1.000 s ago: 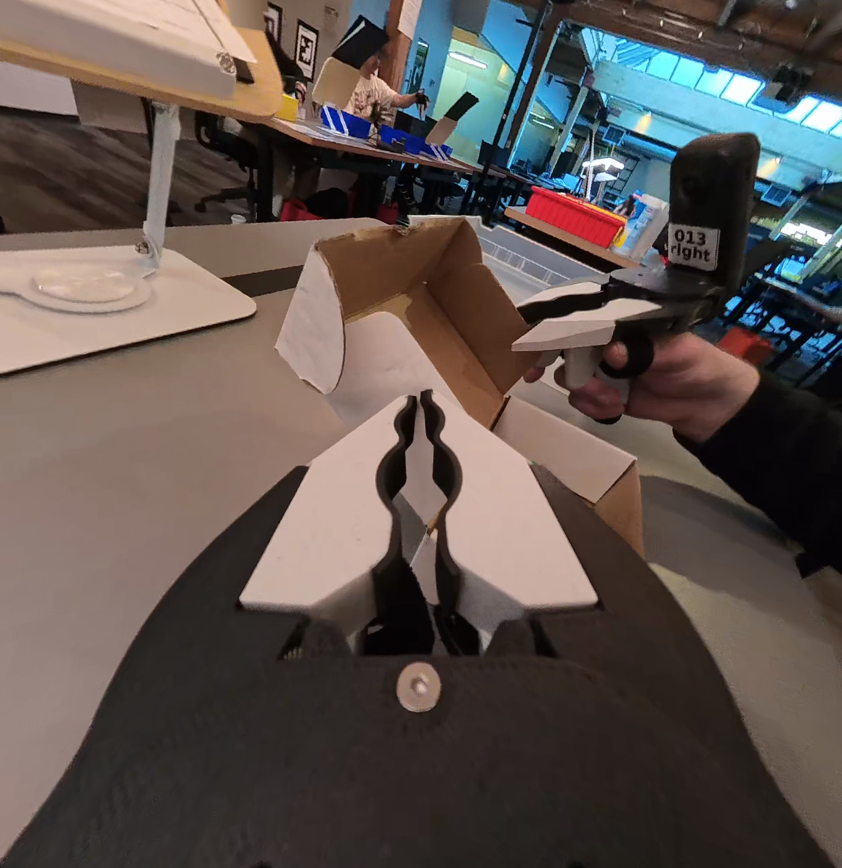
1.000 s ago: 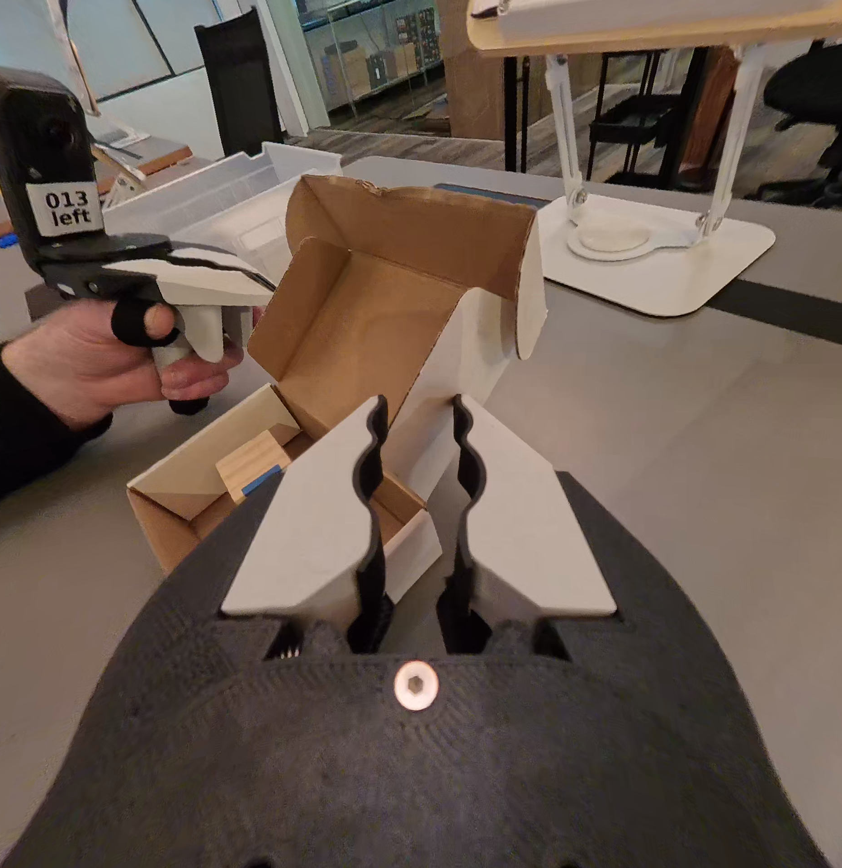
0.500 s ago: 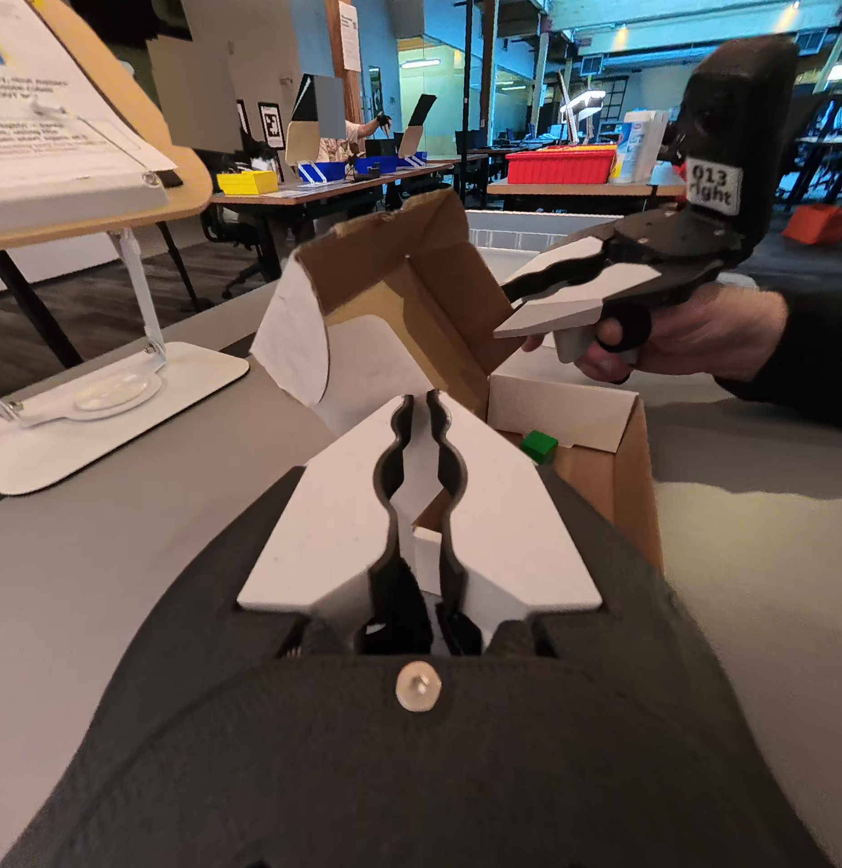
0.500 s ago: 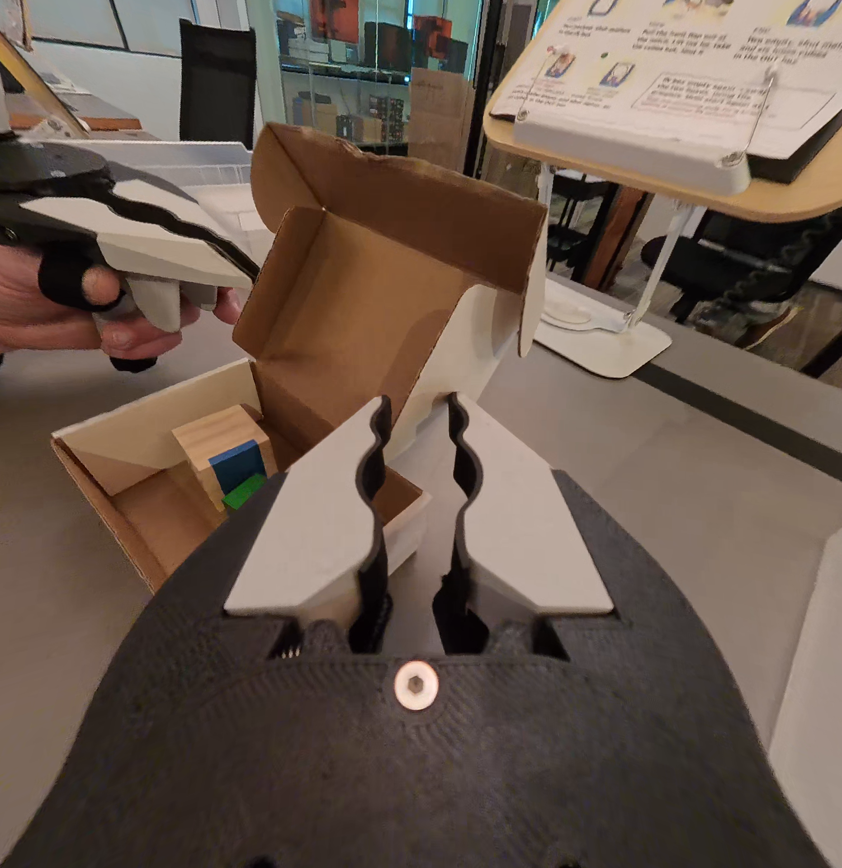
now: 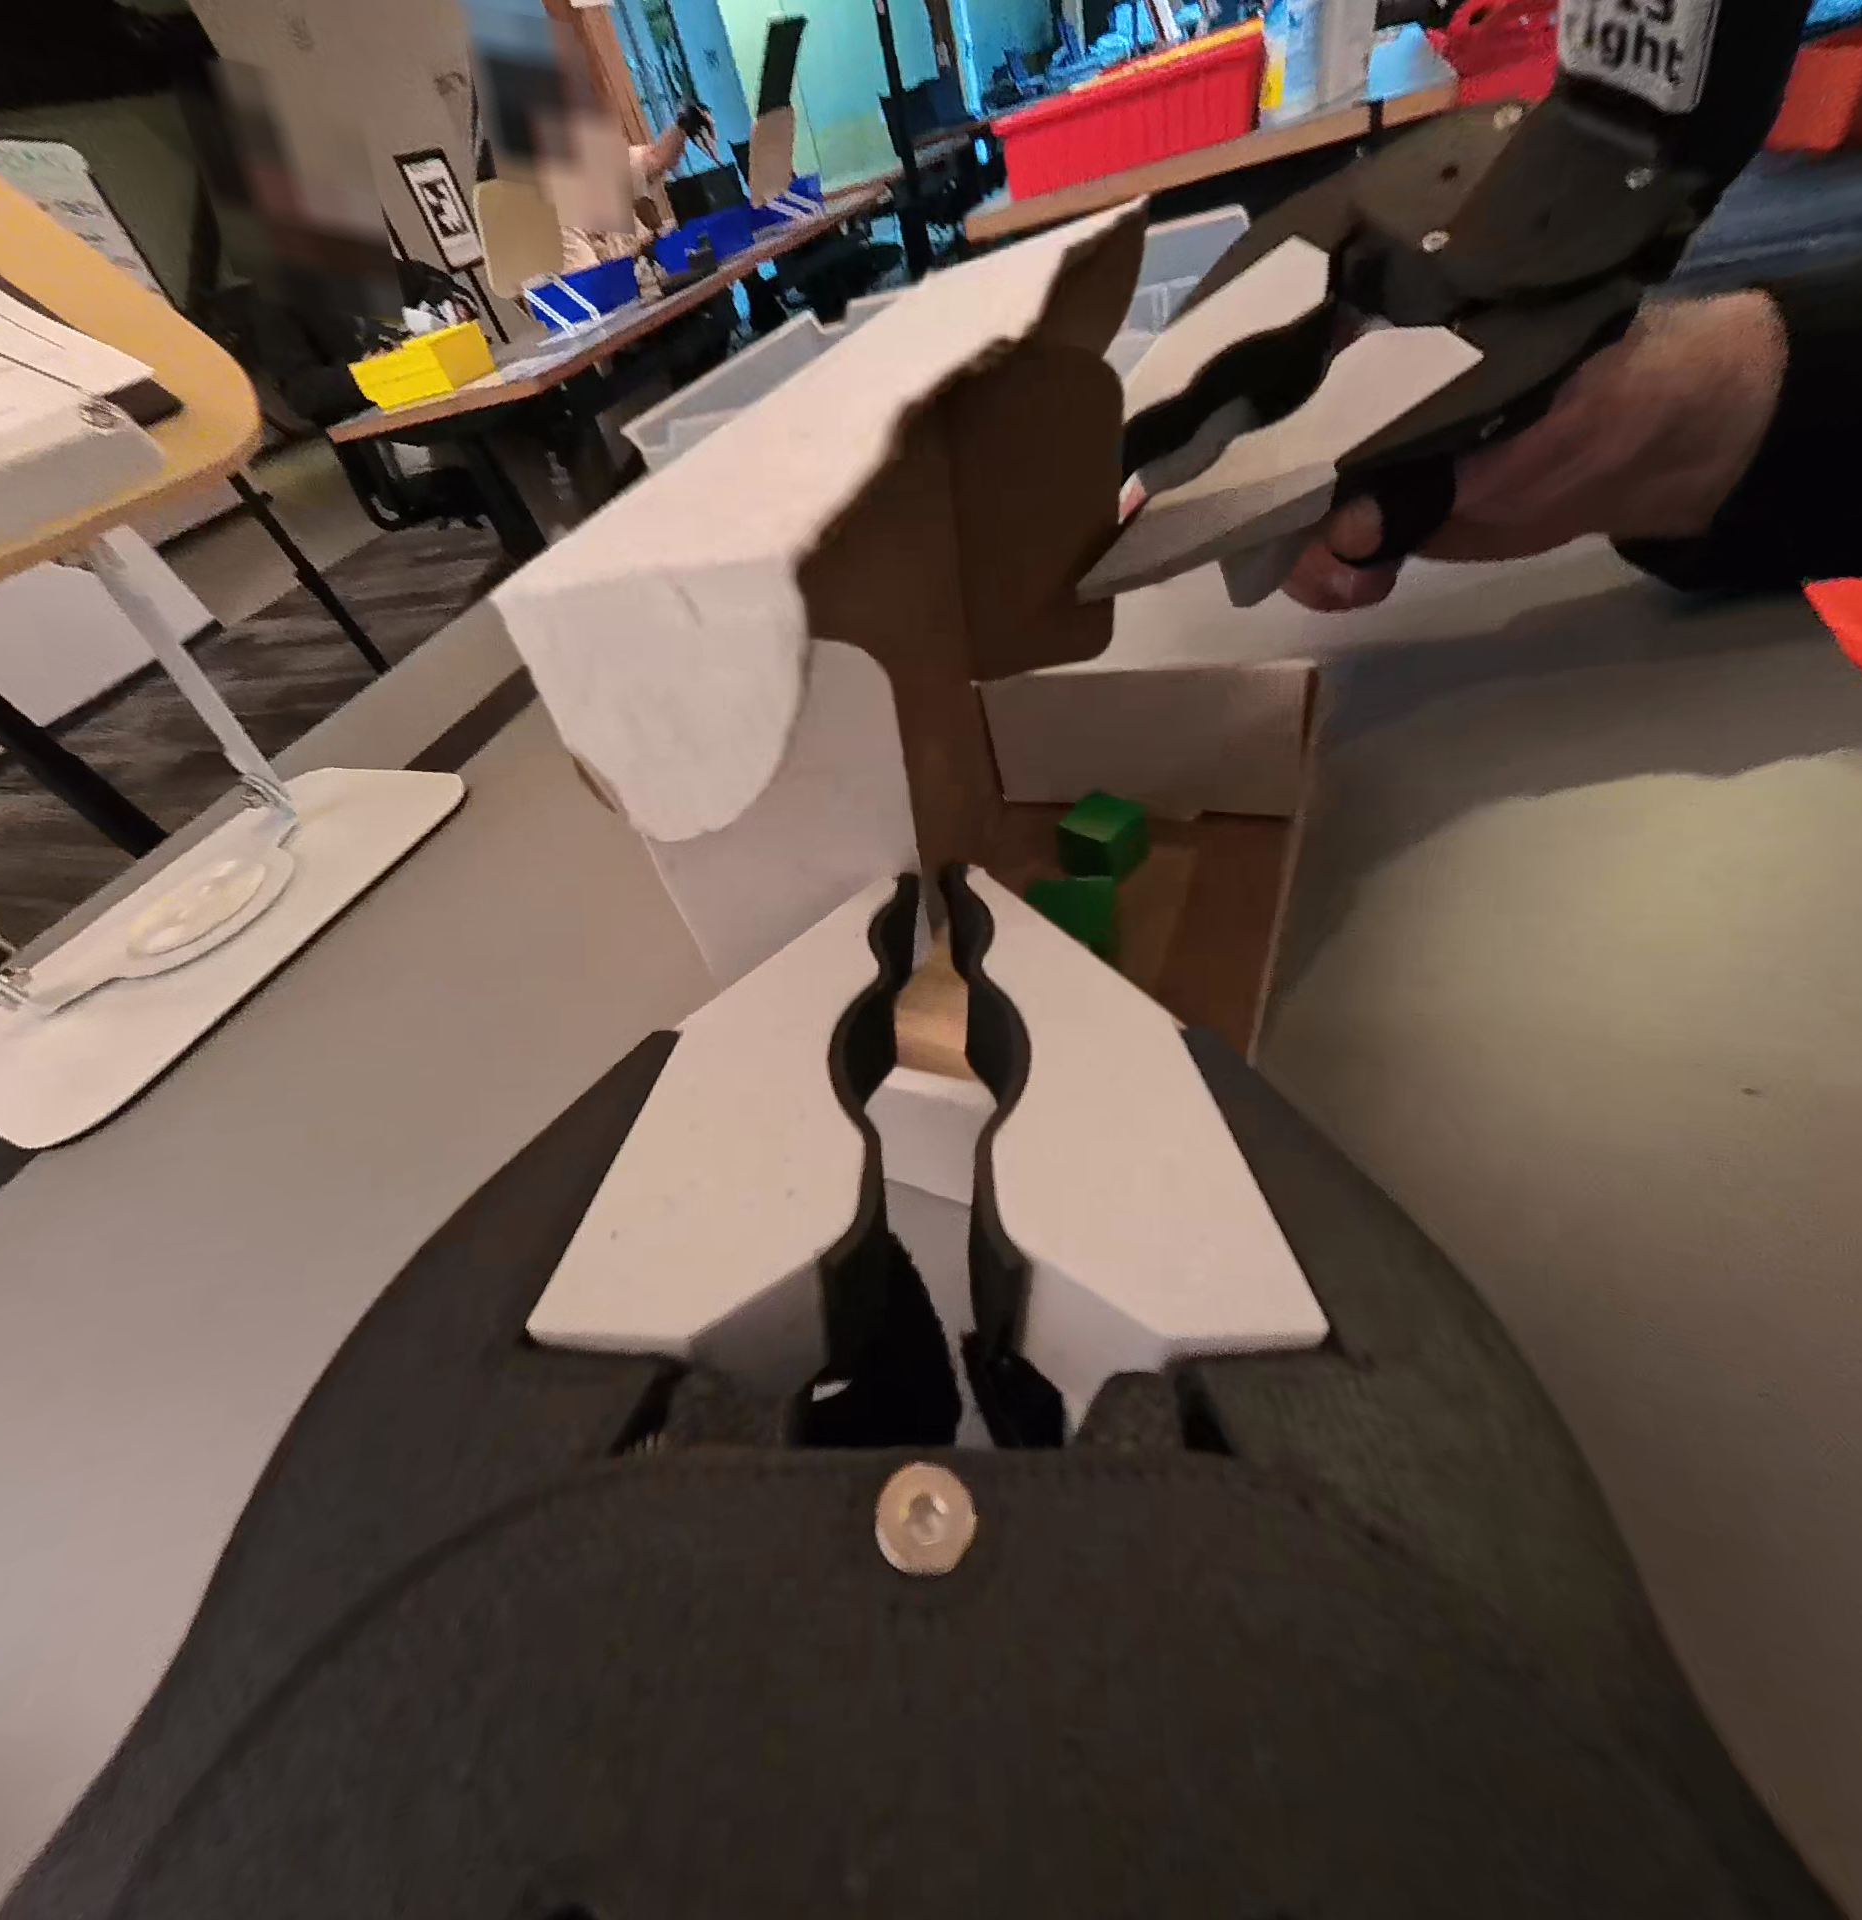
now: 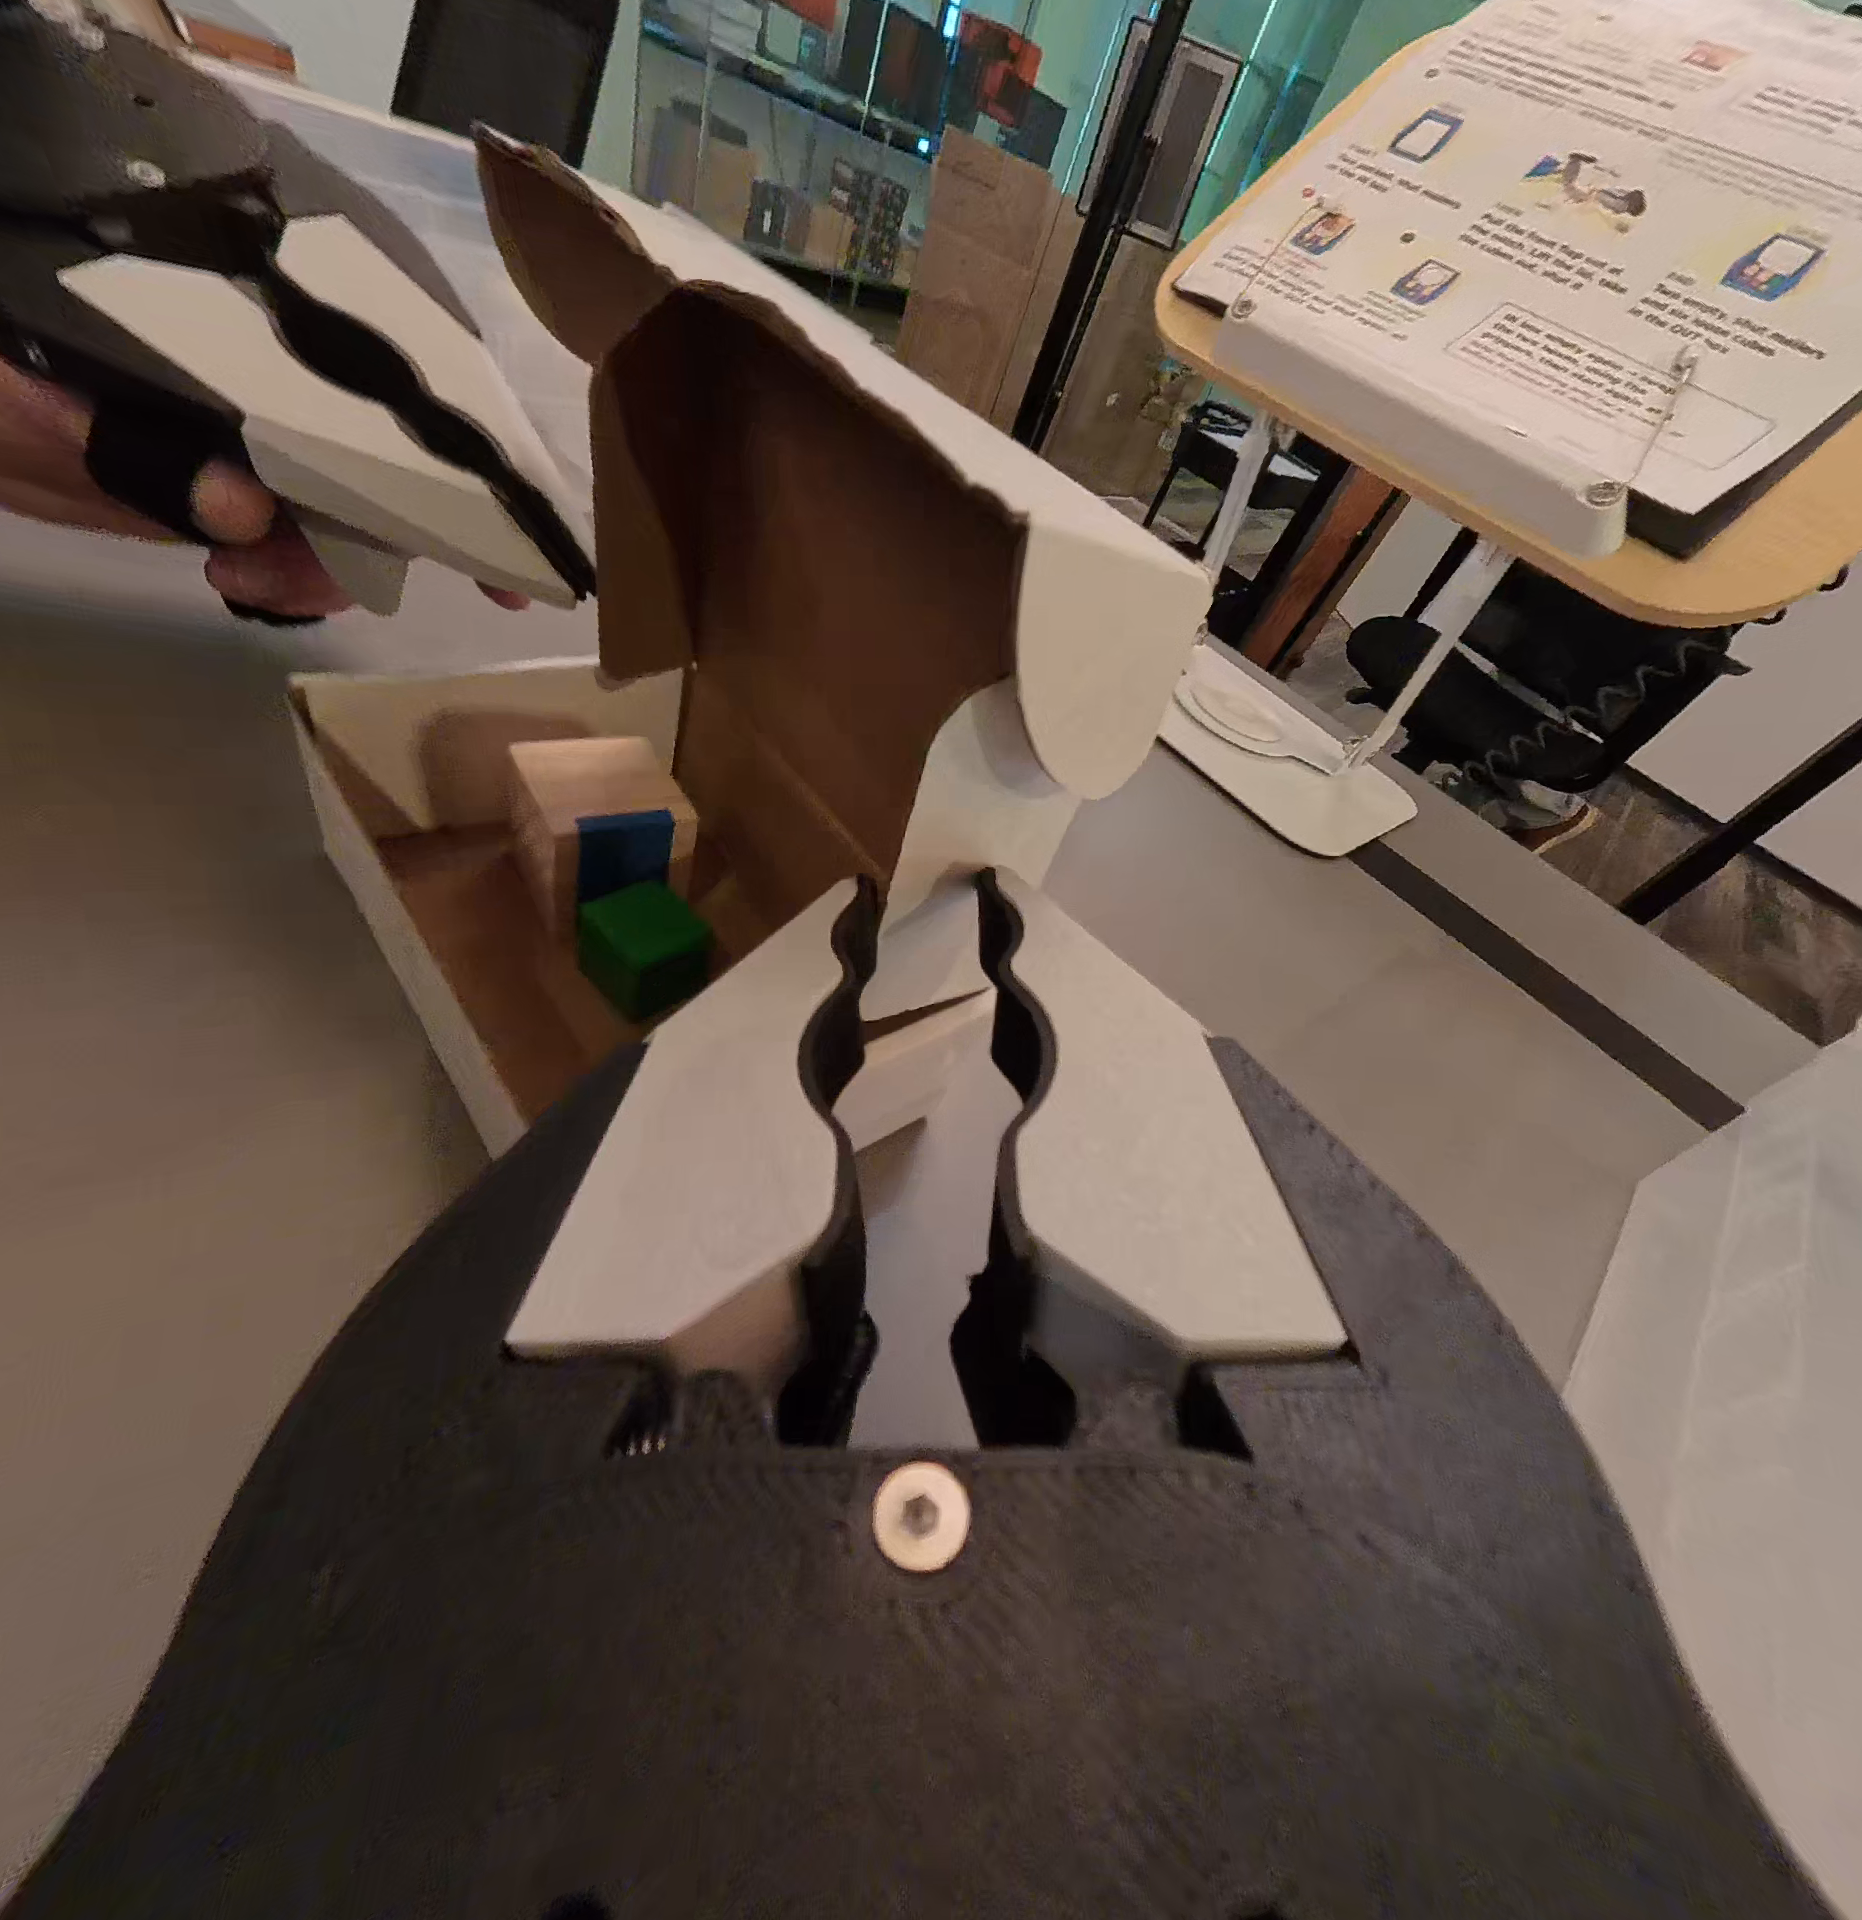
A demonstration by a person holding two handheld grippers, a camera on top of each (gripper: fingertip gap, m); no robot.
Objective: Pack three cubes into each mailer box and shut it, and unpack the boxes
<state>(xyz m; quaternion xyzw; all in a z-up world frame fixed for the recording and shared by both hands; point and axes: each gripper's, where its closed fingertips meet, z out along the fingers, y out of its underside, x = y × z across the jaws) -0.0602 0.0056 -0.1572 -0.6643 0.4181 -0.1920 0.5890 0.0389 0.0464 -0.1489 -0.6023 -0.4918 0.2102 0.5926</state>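
A white mailer box [image 5: 1145,727] [image 6: 387,862] stands open on the grey table, its brown-lined lid [image 5: 761,540] [image 6: 833,582] tilted over it. Inside lie a green cube [image 5: 1101,831] [image 6: 641,951], a blue cube [image 6: 623,847] and a larger wooden cube [image 6: 584,795]. My left gripper [image 5: 935,891] [image 6: 582,587] is shut at the lid's side flap on its end; the flap's edge seems pinched between the tips. My right gripper [image 6: 922,894] [image 5: 1103,566] is open a little at the lid's other end, with white cardboard showing between its fingers.
A white document stand [image 5: 210,894] [image 6: 1291,769] stands on the table behind the lid. A clear plastic bin [image 5: 761,384] lies beyond the box, and a translucent bin [image 6: 1737,1403] is close on the right. An orange object [image 5: 1852,634] is at the right edge.
The lid has swung from leaning back to tilting over the box. Both grippers moved with it at its two ends and now look more steeply down into the box.
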